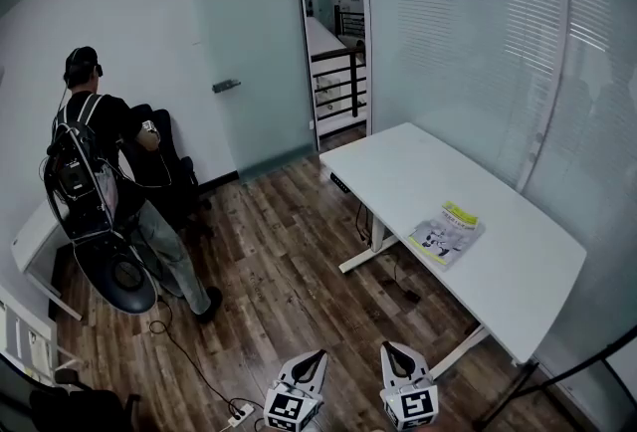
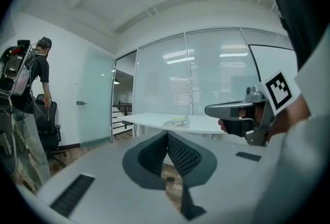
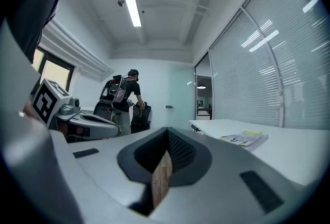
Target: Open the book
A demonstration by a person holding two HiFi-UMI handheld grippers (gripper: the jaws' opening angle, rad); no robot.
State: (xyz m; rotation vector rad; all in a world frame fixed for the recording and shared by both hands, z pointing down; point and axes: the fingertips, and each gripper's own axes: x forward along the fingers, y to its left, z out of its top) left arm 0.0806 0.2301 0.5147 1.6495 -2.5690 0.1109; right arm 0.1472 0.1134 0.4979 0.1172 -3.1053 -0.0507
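Head view, nearest first: left tool [image 1: 318, 354] and right tool [image 1: 390, 346] side by side at the near edge, over the wood floor [image 1: 279, 291], both pointing ahead and about level. Both shut, pads pressed together, nothing between them; confirmed in each tool's own view. Farther on and to the right: white tabletop [image 1: 398, 171], well apart from both tools. On it, toward the near long edge: the book [image 1: 447, 232], closed, cover up, lying flat. Lies ahead and to the right of both tools, so nearer the right tool, likely the one to reach it first. Appears to run with its long axis across the tabletop, from near left to far right, yellow band at the far end. Spine side not clear from here.
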